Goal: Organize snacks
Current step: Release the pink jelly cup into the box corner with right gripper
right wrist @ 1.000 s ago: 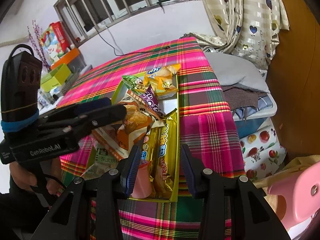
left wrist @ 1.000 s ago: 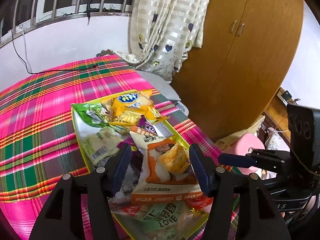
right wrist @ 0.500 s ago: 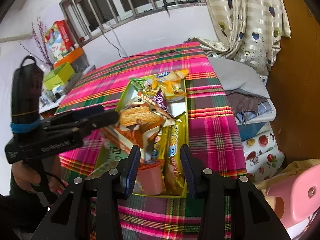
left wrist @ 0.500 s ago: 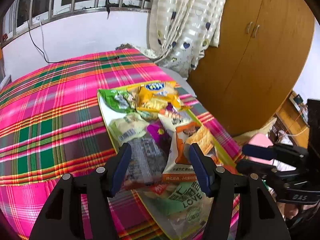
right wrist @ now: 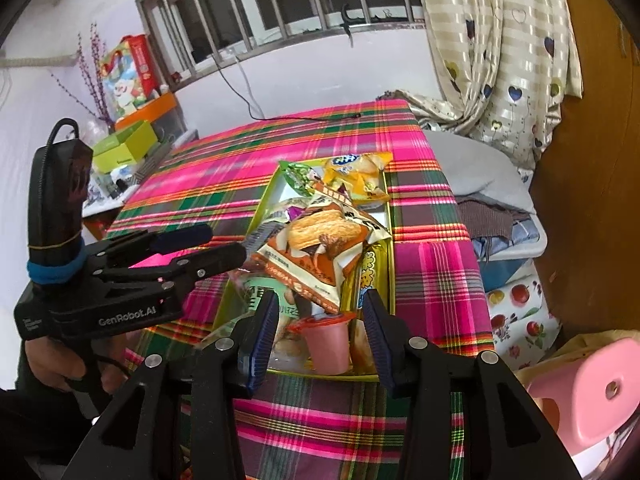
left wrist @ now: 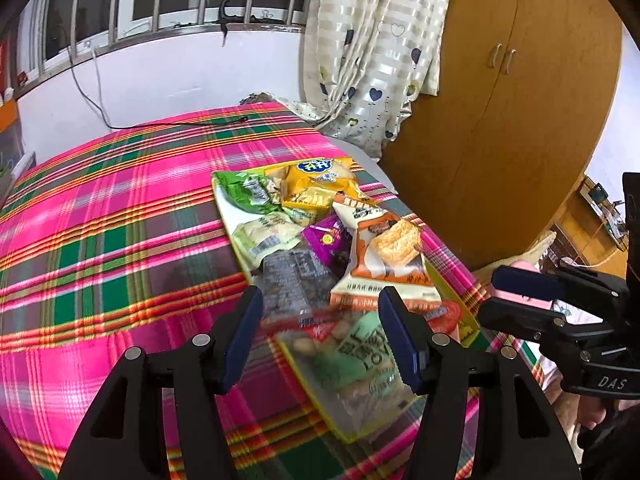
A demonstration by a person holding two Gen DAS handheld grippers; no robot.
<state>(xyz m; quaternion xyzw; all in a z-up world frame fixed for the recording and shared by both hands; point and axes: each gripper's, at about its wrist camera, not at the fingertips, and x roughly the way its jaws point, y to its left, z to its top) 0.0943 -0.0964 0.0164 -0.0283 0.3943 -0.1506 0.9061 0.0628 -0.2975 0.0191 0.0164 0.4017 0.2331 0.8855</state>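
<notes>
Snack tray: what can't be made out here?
- Tray floor: both views, buried under packets.
- Yellow packet: right wrist view, mostly hidden by the orange pastry bag.
- Green bag print: left wrist view, motion-blurred.
- Pink cup base: right wrist view, behind the tray's near rim.
</notes>
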